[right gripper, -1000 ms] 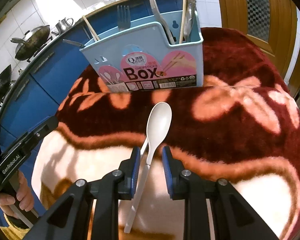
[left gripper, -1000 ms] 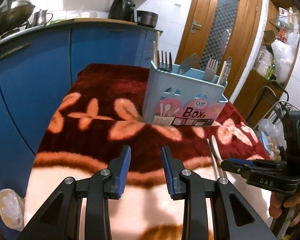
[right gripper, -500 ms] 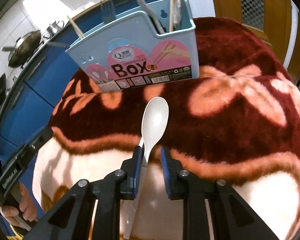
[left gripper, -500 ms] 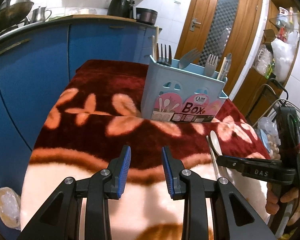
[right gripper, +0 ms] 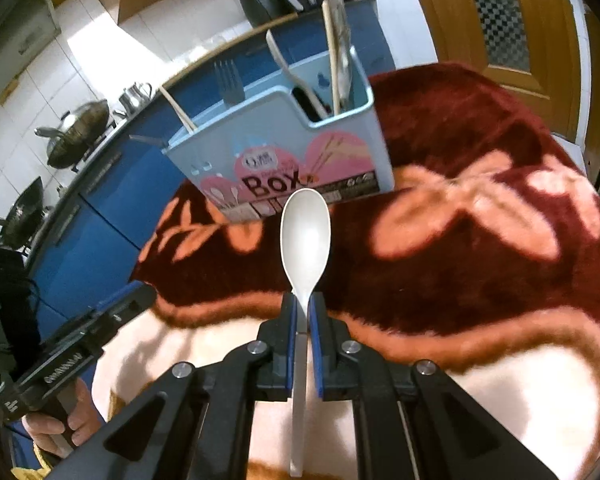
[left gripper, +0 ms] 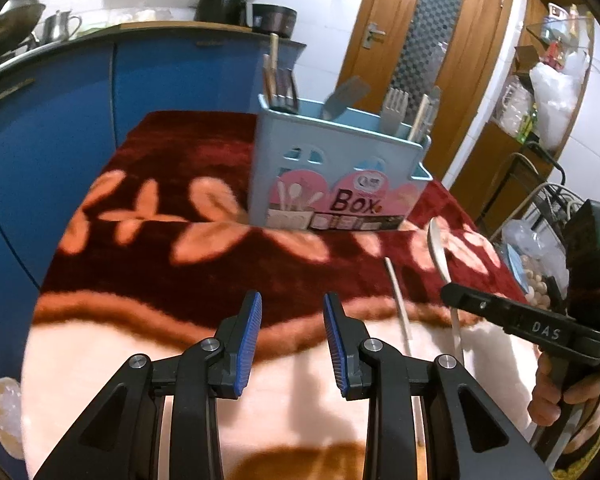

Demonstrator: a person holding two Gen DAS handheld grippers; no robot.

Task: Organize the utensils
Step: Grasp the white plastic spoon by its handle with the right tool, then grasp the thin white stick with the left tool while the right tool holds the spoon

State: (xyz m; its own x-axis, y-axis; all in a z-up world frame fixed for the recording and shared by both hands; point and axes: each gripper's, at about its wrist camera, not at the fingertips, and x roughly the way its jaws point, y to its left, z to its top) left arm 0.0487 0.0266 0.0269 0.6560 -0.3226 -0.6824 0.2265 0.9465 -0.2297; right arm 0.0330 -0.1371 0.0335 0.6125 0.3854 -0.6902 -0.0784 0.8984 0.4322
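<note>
The right gripper (right gripper: 303,312) is pinching the long white plastic spoon (right gripper: 305,236) by its thin neck, just under the bowl; its blue pads are pressed tight on both sides; the spoon looks lifted a little off the red blanket with pink flowers (right gripper: 480,248) that covers the worktop, though I cannot be sure; the spoon's long line runs from 6 o'clock to 12 o'clock in the right wrist view; the bowl points to 12, right at the light blue plastic box with a pink "Box" label (right gripper: 300,160); the handle tail sticks back toward 6, under the gripper

I think the spoon is light and stiff; it may be a bit slippery, so it could swing in the pads; a hold nearer the middle of the handle would tip less; it does not look easy to break

The left gripper (left gripper: 292,336) is spread part way with nothing in it; it hangs over the pale end of the blanket; one thin pale chopstick (left gripper: 398,304) lies on the blanket at about 2 o'clock from it; forks and sticks already stand in the box
</note>
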